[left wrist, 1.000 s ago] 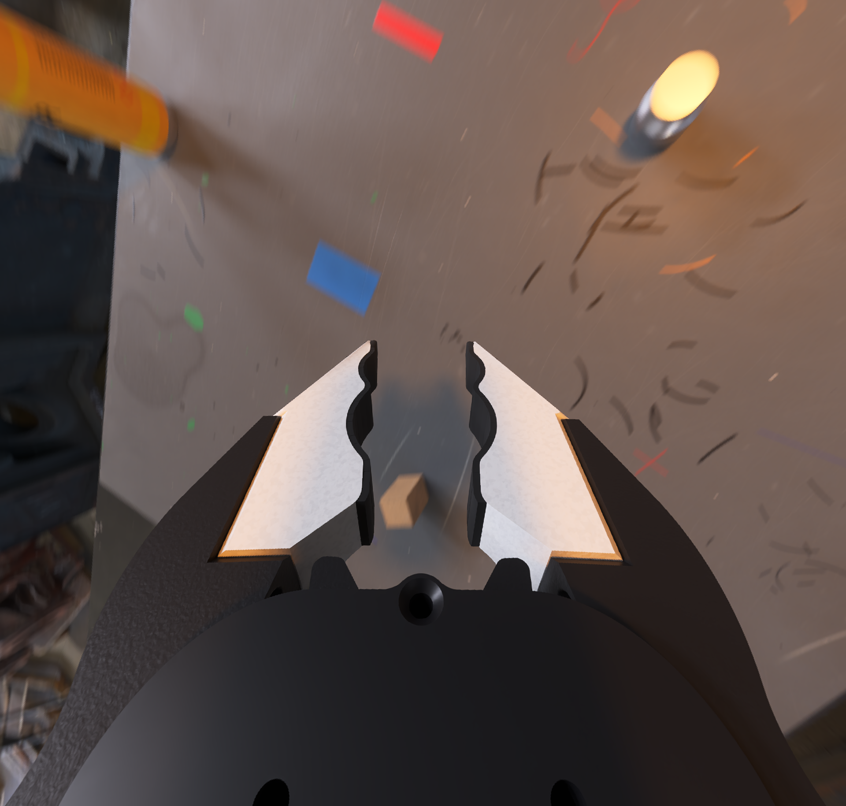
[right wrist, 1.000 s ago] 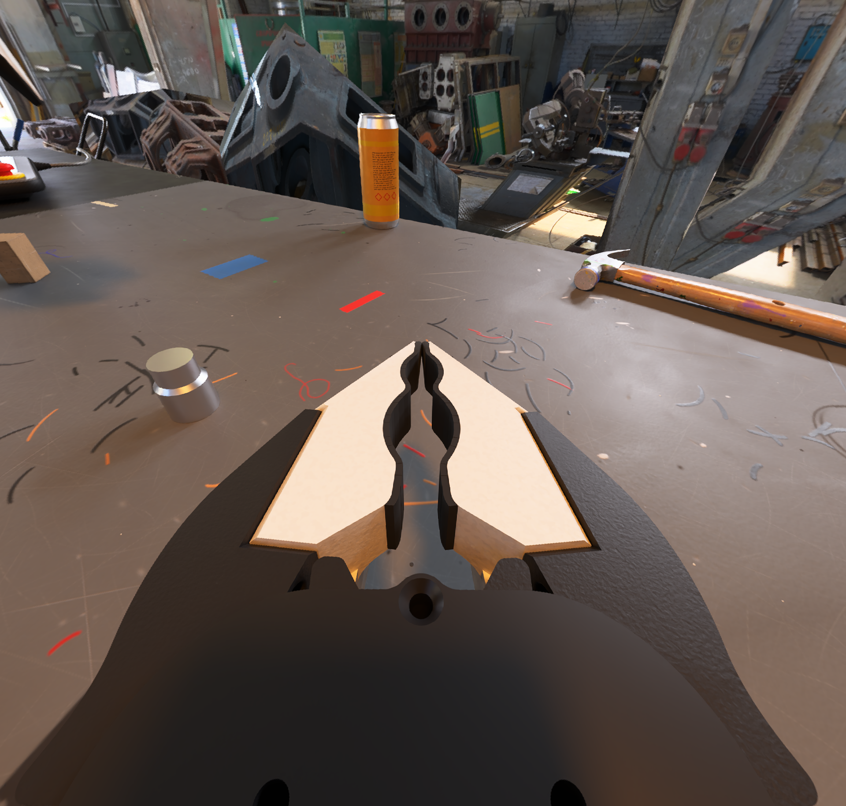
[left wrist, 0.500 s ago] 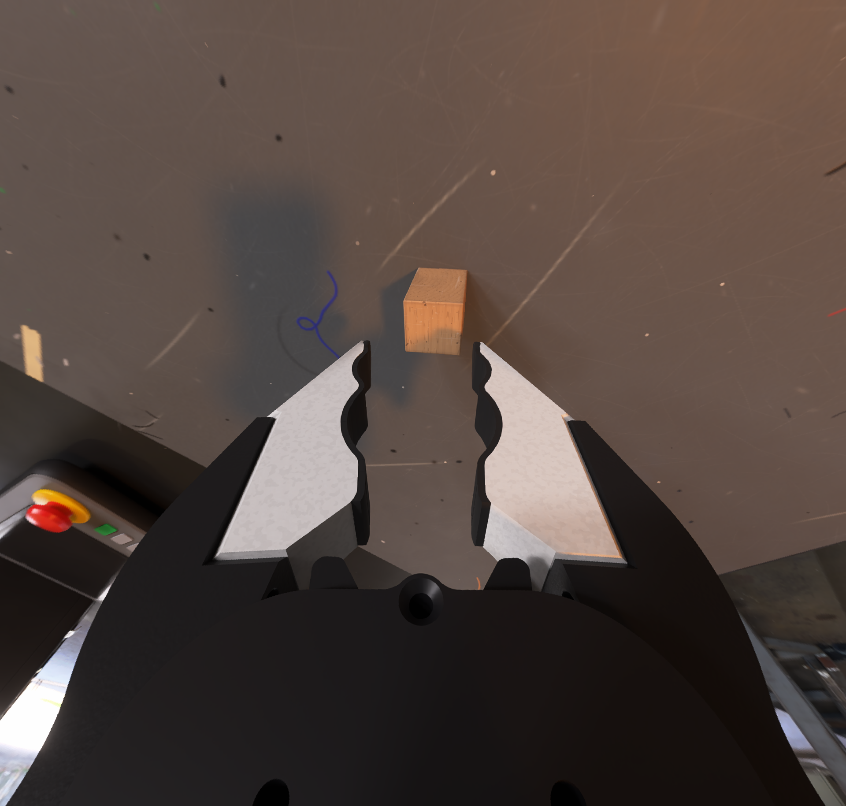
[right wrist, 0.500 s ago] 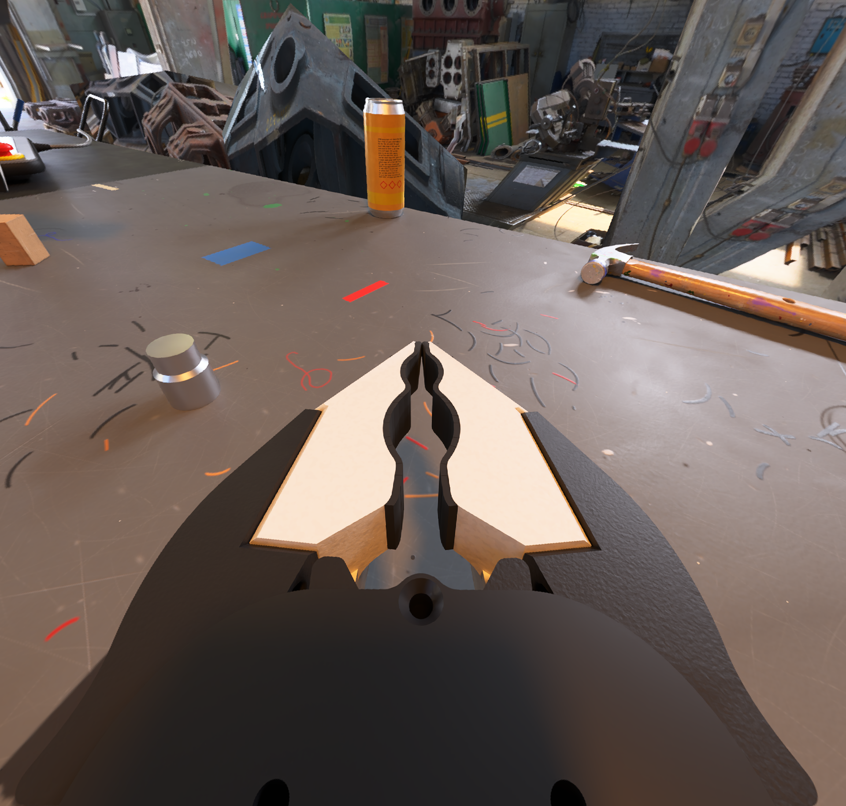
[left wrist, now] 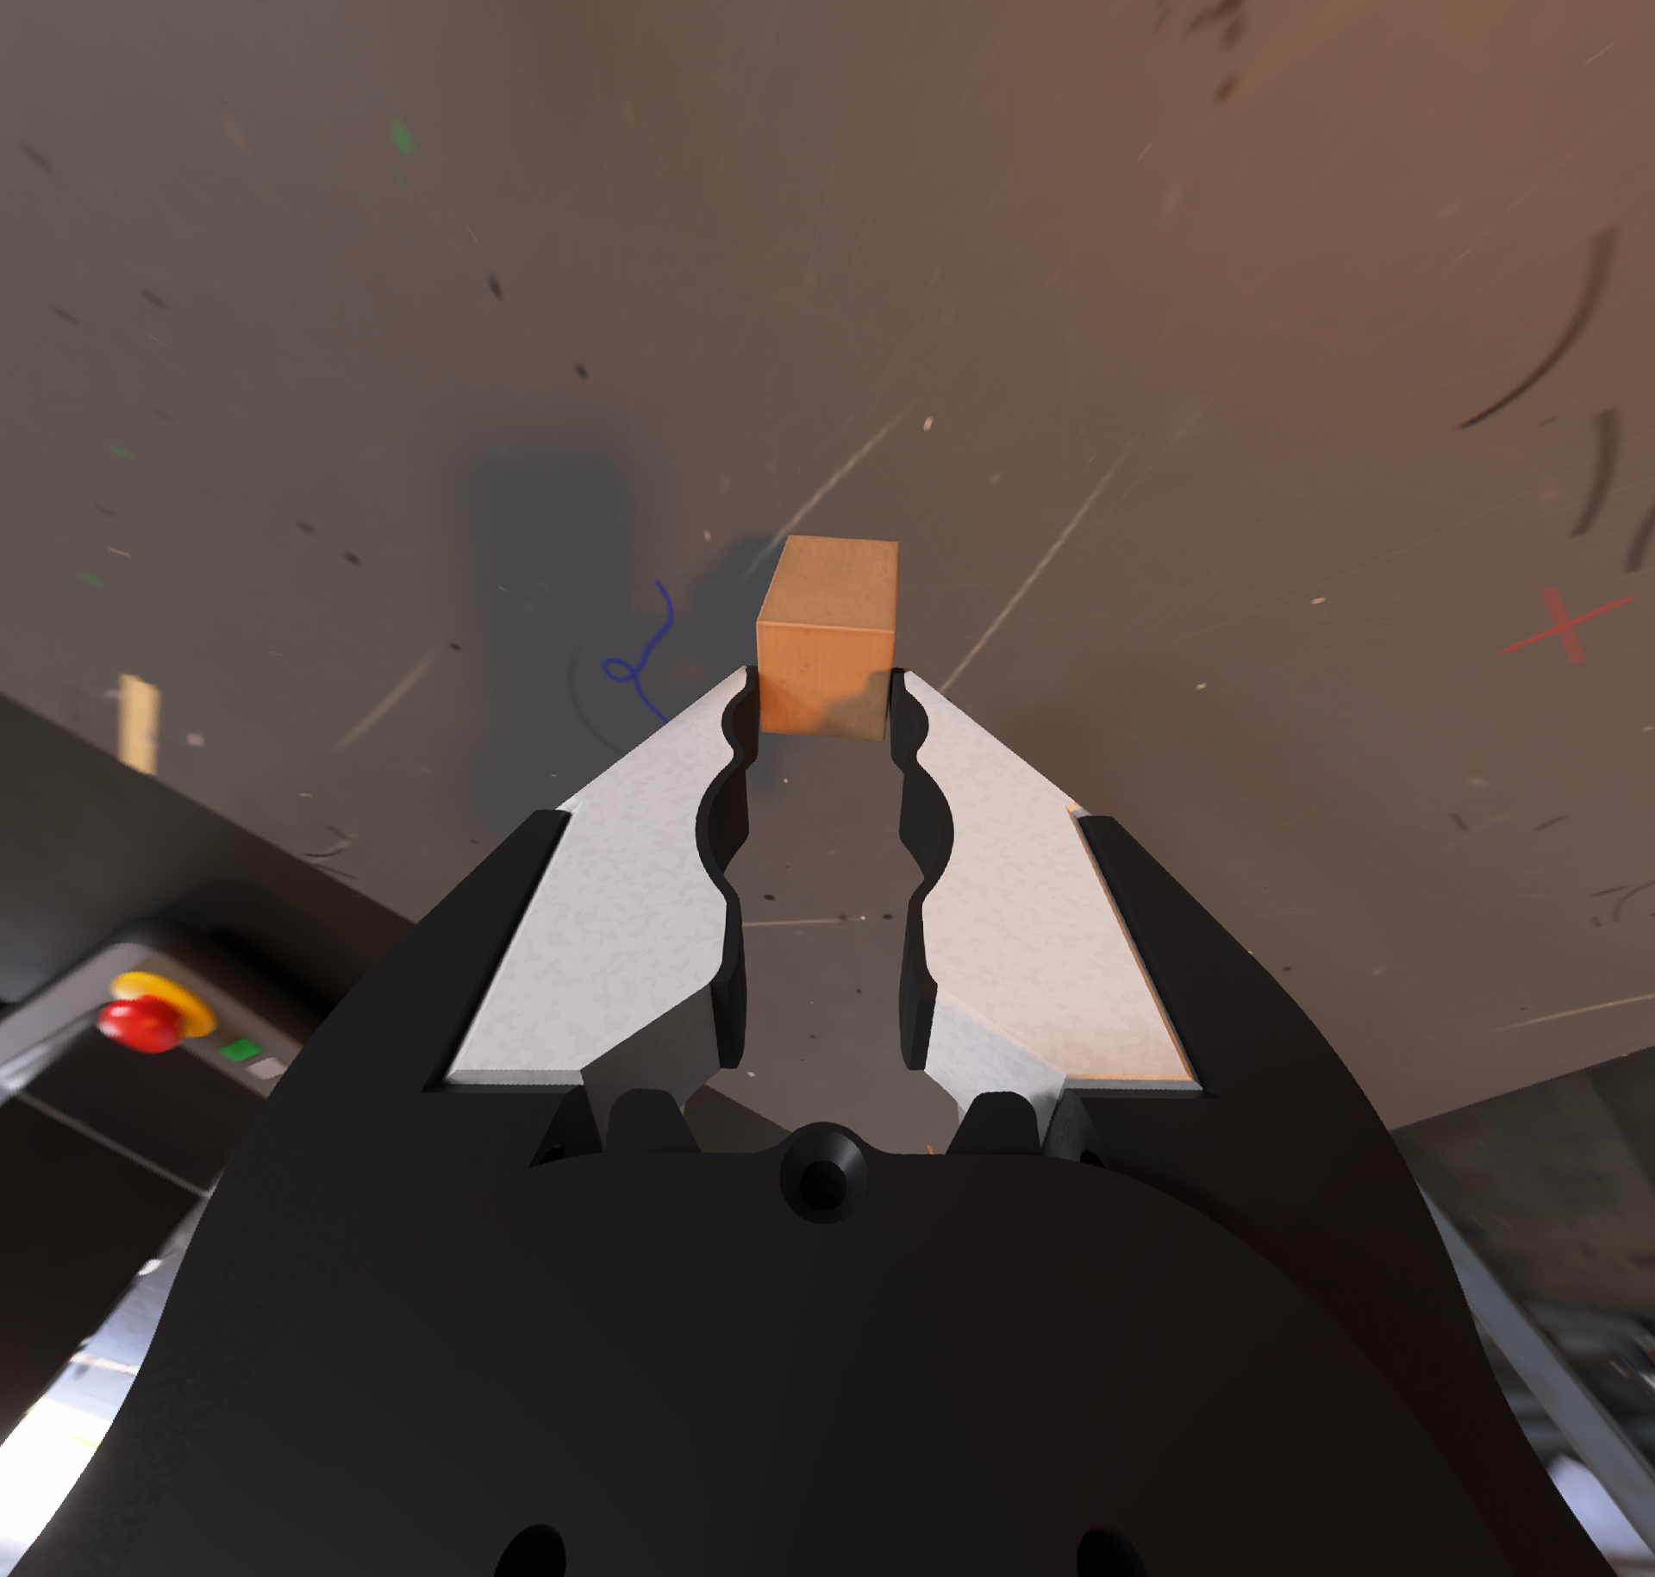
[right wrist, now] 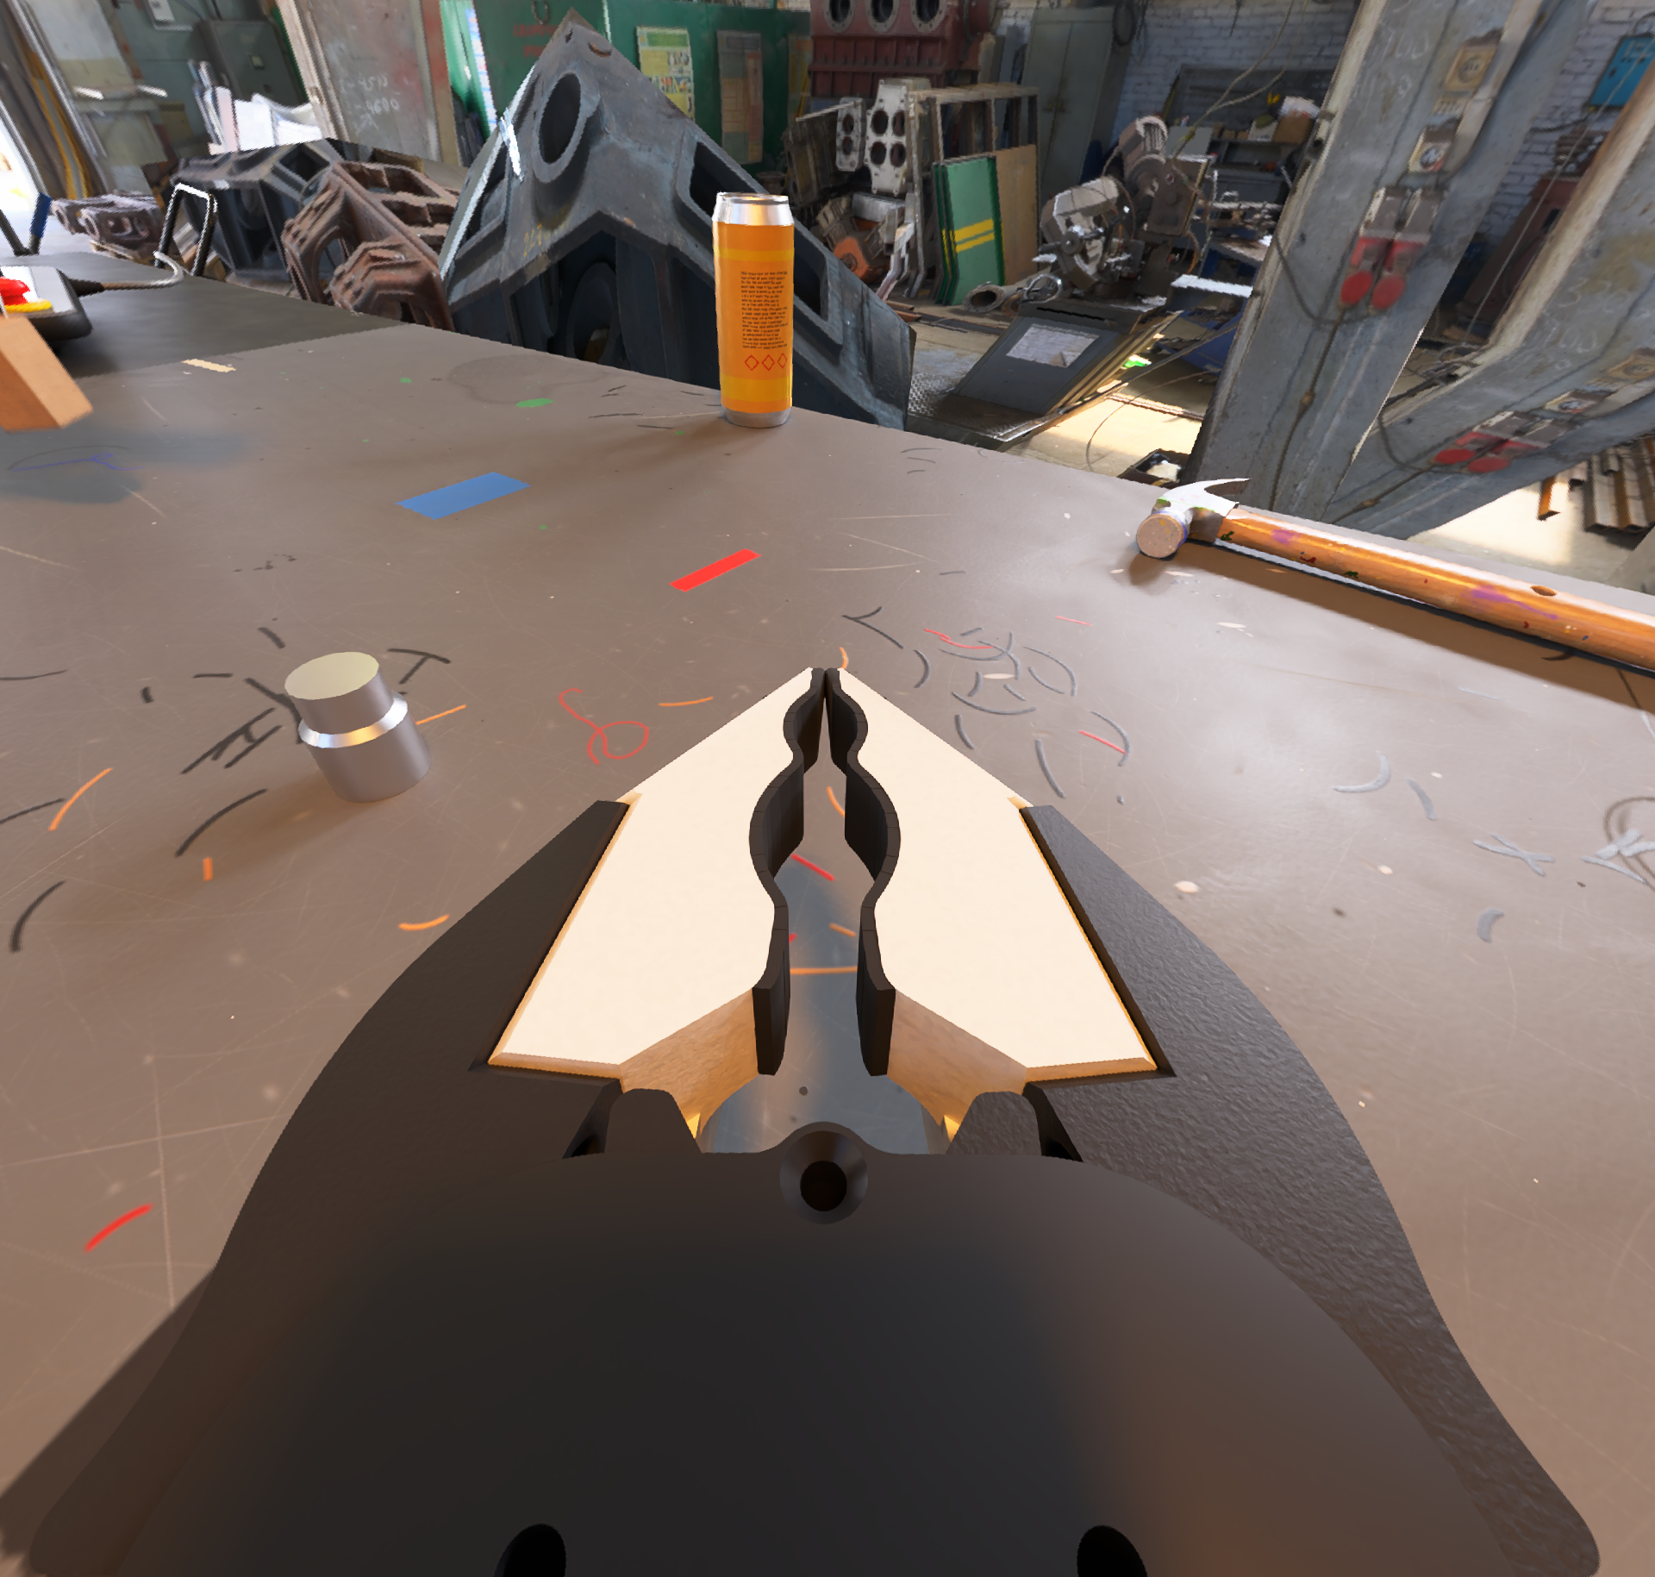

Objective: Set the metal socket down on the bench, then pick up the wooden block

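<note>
The wooden block point(left wrist: 828, 611) sits between the fingertips of my left gripper point(left wrist: 822, 692), which is shut on its two sides and holds it a little above the dark bench point(left wrist: 1164, 280); its shadow lies to the left. In the right wrist view the block point(right wrist: 27, 387) shows at the far left edge, above its shadow. The metal socket point(right wrist: 358, 728) stands upright on the bench point(right wrist: 1254, 817), free of both grippers. My right gripper point(right wrist: 824, 678) is shut and empty, low over the bench to the right of the socket.
An orange can point(right wrist: 754, 307) stands at the bench's far edge. A hammer point(right wrist: 1343, 558) lies at the right edge. A control box with a red button point(left wrist: 152, 1019) sits at the left end. Blue tape point(right wrist: 461, 493) and red tape point(right wrist: 714, 568) mark the bench.
My left gripper swung from the socket to the block, closed its fingers on it and raised it off the bench. The right gripper has drifted slightly and stays shut.
</note>
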Tool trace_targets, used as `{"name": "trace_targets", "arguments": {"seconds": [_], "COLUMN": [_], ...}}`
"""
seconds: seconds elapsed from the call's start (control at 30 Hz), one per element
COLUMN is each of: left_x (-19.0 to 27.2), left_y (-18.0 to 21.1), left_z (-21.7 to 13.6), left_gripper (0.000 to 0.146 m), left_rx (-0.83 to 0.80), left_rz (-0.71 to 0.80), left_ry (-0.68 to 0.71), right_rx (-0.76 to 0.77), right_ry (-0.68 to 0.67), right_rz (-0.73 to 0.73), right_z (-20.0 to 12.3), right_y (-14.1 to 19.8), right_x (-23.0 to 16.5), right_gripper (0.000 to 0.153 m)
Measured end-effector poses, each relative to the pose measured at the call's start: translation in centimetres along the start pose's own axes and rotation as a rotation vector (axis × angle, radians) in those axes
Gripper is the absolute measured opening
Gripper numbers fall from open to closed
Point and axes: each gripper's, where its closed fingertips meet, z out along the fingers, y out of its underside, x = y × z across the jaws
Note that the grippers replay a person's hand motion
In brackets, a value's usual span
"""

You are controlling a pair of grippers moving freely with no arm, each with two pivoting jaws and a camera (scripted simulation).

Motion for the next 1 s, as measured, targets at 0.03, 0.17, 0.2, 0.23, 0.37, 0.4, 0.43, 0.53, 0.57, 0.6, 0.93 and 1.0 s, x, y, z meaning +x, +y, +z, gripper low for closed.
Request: {"name": "trace_targets", "arguments": {"seconds": [0.03,0.17,0.2,0.23,0.37,0.4,0.43,0.53,0.57,0.6,0.93,1.0], "left_x": [0.3,3.6,4.9,6.5,13.7,15.5,17.4,22.4,23.9,25.3,34.7,35.6], "left_y": [-0.8,-4.7,-5.8,-6.9,-11.0,-11.9,-12.8,-15.0,-15.7,-16.3,-20.6,-21.0], "left_z": [-1.5,-6.8,-7.7,-8.4,-8.9,-8.7,-8.4,-7.2,-6.7,-6.2,-2.6,-2.1], "left_gripper": [0.029,0.029,0.029,0.029,0.029,0.029,0.029,0.029,0.029,0.029,0.029,0.029], "left_rx": [0.029,0.124,0.140,0.154,0.188,0.192,0.196,0.193,0.190,0.190,0.195,0.189], "left_rz": [0.012,0.100,0.130,0.167,0.342,0.387,0.431,0.544,0.576,0.603,0.742,0.756], "left_ry": [-0.023,-0.077,-0.081,-0.079,-0.046,-0.033,-0.013,0.036,0.053,0.069,0.177,0.180], "right_rx": [0.000,-0.002,-0.002,-0.002,0.002,0.003,0.004,0.009,0.011,0.013,0.034,0.035], "right_ry": [0.000,0.001,0.002,0.003,0.007,0.008,0.009,0.012,0.013,0.015,0.040,0.042], "right_rz": [0.000,-0.005,-0.005,-0.005,-0.003,-0.003,-0.003,-0.002,-0.001,0.000,0.013,0.015], "right_z": [0.0,0.0,0.0,0.0,-0.2,-0.2,-0.2,-0.3,-0.3,-0.4,-0.8,-0.8], "right_y": [0.0,0.0,0.0,0.0,-0.1,-0.1,-0.2,-0.3,-0.4,-0.5,-1.0,-1.0], "right_x": [0.0,-0.1,-0.1,0.0,0.1,0.1,0.1,0.3,0.4,0.5,1.4,1.5], "right_gripper": [0.000,0.000,0.000,0.000,0.000,0.000,0.000,0.000,0.000,0.000,0.000,0.000]}}
